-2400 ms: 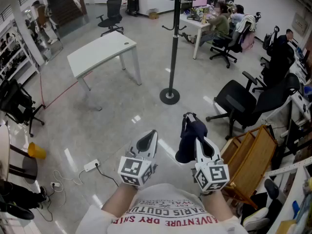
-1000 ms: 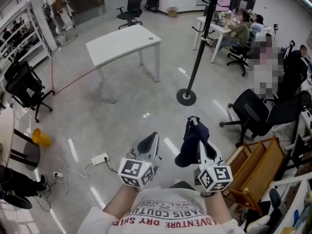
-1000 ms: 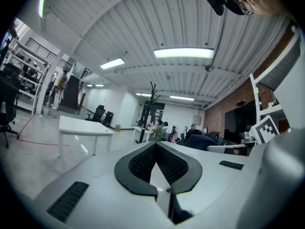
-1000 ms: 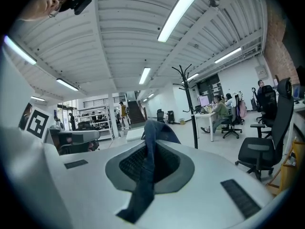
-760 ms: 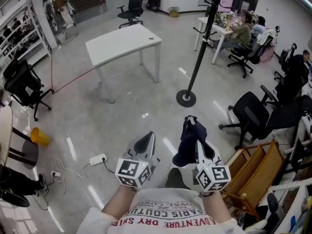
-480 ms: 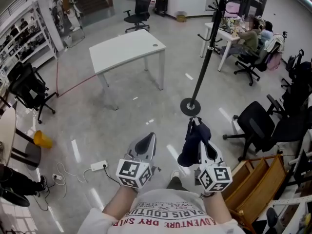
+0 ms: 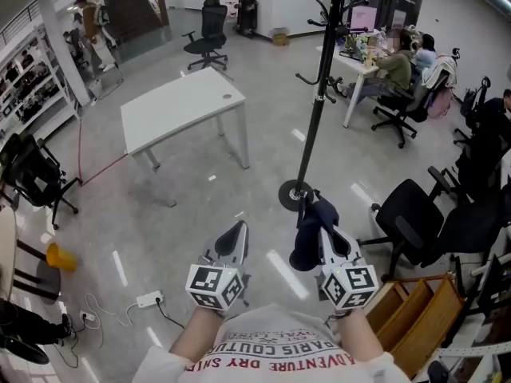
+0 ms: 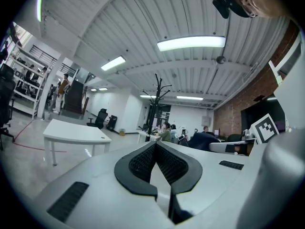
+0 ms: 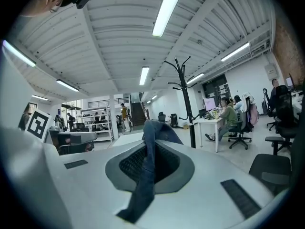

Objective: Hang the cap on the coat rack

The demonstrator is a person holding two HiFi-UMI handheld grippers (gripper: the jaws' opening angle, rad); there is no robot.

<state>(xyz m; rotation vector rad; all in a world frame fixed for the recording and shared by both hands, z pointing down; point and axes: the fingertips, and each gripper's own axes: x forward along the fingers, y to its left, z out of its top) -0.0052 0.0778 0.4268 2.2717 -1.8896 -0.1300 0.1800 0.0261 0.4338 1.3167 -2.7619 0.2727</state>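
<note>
Head view looks down on two grippers held side by side close to the person's chest, both pointing forward over a shiny grey floor [image 7: 160, 214]. The right gripper [image 7: 321, 228] carries the cap [image 7: 306, 236], a dark blue one that droops over the inner side of its jaws, well clear of the floor. The left gripper [image 7: 236, 234] carries nothing.

Right gripper view shows its jaws pinched on the cap [image 9: 145, 173]: a strip of blue cloth runs down between the black pads [image 9: 128, 163] and hangs out below them, with more cloth bunched above the tips. Left gripper view shows the jaws of that gripper [image 8: 155, 149] closed, tips touching, with nothing caught between them.

The coat rack [image 7: 318, 102] is a tall black pole with curved hooks, standing on a round base [image 7: 295, 195] on the floor ahead of the person. The cap is not on it; no hook touches it. In the right gripper view the rack [image 9: 184, 92] rises beyond the jaws, a little to their right; in the left gripper view it [image 8: 153, 101] stands straight ahead in the distance.

A white table [image 7: 180, 106] stands left of the rack. Black chairs [image 7: 415, 222] crowd the right side, and people sit at a desk [image 7: 355, 62] behind the rack.
</note>
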